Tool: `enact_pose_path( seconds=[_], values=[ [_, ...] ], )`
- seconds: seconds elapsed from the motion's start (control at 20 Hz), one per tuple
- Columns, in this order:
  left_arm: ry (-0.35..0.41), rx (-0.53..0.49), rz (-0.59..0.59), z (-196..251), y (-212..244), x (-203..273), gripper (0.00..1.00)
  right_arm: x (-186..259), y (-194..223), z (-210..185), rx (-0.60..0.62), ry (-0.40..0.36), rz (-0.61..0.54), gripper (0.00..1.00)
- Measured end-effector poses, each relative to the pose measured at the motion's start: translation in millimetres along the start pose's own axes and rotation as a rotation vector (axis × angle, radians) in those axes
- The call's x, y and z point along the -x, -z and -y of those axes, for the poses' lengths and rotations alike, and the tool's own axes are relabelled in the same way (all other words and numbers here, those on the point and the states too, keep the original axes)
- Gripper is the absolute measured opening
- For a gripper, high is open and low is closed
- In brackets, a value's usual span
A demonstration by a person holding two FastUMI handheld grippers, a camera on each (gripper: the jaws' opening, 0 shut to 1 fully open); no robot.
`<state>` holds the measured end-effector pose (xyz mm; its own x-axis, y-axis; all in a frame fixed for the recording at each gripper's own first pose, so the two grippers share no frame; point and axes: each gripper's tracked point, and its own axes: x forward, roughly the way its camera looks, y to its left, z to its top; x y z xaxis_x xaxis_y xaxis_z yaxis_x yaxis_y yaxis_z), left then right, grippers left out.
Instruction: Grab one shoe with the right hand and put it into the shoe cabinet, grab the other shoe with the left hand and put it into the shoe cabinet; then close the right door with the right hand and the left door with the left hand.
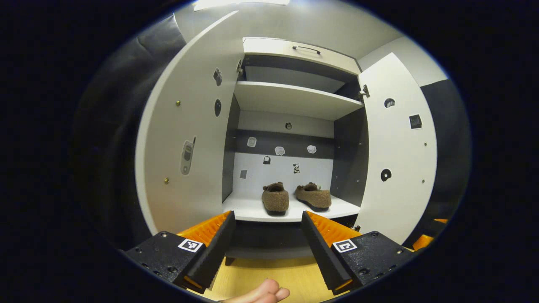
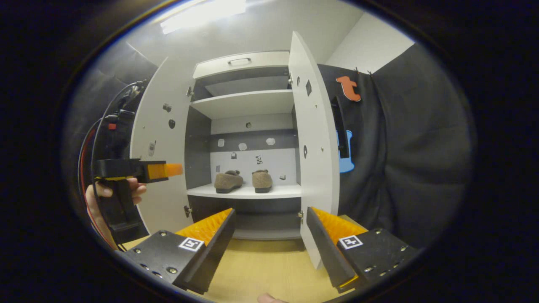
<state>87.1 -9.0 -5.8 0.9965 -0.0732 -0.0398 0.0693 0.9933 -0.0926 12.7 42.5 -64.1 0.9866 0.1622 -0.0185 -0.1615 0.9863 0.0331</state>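
Shoe cabinet [image 1: 294, 101] fills the centre of the left gripper view, both doors swung wide. Left door [image 1: 189, 126] takes the left-centre of the frame, its inner face dotted with small stickers and screws. Right door [image 1: 396, 147] stands at right-centre, also stickered. In the right gripper view the right door [image 2: 313, 139] is seen nearly edge-on at centre, and the left door [image 2: 158, 139] sits left of centre.

Drawer front with a handle [image 1: 306, 49] runs across the cabinet top, upper centre. Upper shelf [image 1: 294, 99] below it is bare. Lower shelf [image 1: 252, 209] holds both shoes, centre of frame. Back panel behind them carries small stickers.

Wooden floor [image 1: 269, 269] shows at bottom centre, in front of the cabinet.

Left gripper [image 1: 266, 229] is at bottom centre of its own view, fingers spread apart, holding nothing, facing the lower shelf from well back. It also appears at mid-left of the right gripper view [image 2: 172, 170], held by a hand [image 2: 99, 198], with cables trailing above it.

Right gripper [image 2: 269, 227] is at bottom centre of its view, fingers spread wide, holding nothing, with the right door's edge just above its right-hand finger in frame.

Left brown fuzzy slipper [image 1: 275, 198] and right brown fuzzy slipper [image 1: 313, 196] sit side by side, close but apart, toes toward the camera. Fingertips [image 1: 265, 292] show at the bottom edge.
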Motion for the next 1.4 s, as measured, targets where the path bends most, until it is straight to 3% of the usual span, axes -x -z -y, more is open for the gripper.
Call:
enact_pose_path(
  seconds=[0.3, 0.5, 0.7, 0.85, 1.05, 1.25, 1.4],
  values=[
    [-0.046, -0.055, -0.065, -11.7, 42.1, 56.2, 0.97, 19.8, -7.2, 37.8, 0.036, -0.033, -0.030, 1.00],
    [0.009, -0.049, -0.040, -2.8, 51.1, 82.9, 0.96, 15.7, -34.8, 83.2, 0.078, -0.057, -0.020, 1.00],
    [0.053, -0.070, -0.017, -2.9, 50.2, 94.6, 0.96, -7.4, -77.4, 144.0, 0.140, -0.086, 0.025, 0.98],
    [0.035, -0.064, -0.032, -13.3, 51.7, 95.0, 0.96, -31.6, -93.7, 190.2, 0.101, -0.126, 0.012, 0.98],
    [0.045, -0.055, -0.013, -11.7, 45.5, 101.4, 0.94, -73.2, -108.4, 251.6, 0.086, -0.084, -0.009, 0.98],
    [0.083, -0.058, -0.003, -6.0, 43.6, 108.6, 0.96, -111.1, -115.9, 264.0, 0.061, -0.071, -0.050, 0.98],
    [0.090, -0.061, 0.008, -7.5, 43.9, 112.6, 0.96, -128.8, -106.6, 244.0, 0.077, -0.096, -0.072, 0.99]
  ],
)
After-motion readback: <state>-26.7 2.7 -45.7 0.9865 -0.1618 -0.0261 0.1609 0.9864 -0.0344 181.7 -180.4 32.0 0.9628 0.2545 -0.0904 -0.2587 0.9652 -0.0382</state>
